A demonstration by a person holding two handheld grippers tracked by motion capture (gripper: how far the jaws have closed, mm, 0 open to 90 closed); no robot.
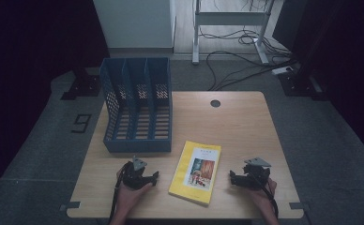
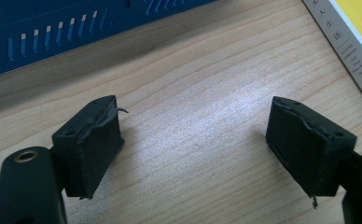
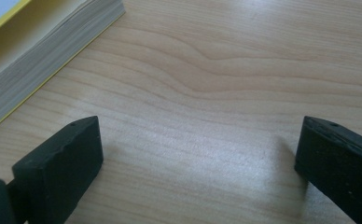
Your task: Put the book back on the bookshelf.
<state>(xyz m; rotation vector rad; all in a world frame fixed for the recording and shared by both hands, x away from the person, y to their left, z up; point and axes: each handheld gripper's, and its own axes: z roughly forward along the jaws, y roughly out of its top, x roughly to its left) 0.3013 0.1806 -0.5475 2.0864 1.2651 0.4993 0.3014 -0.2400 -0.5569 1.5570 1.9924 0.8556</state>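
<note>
A yellow paperback book (image 1: 196, 172) lies flat near the table's front edge, between my two grippers. Its white spine (image 2: 346, 51) shows at the top right of the left gripper view, and its page edges (image 3: 39, 51) at the top left of the right gripper view. My left gripper (image 1: 153, 178) rests on the table left of the book, open, with bare wood between its jaws (image 2: 195, 149). On the book's right my right gripper (image 1: 232, 177) also stands open over bare wood (image 3: 200, 158). Neither touches the book.
A blue three-slot file rack (image 1: 138, 105) stands at the back left of the wooden table (image 1: 246, 126), its lower wall (image 2: 53, 32) just beyond my left gripper. A round cable hole (image 1: 215, 103) sits near the far edge. Cables (image 1: 236, 61) and a desk frame lie on the floor behind.
</note>
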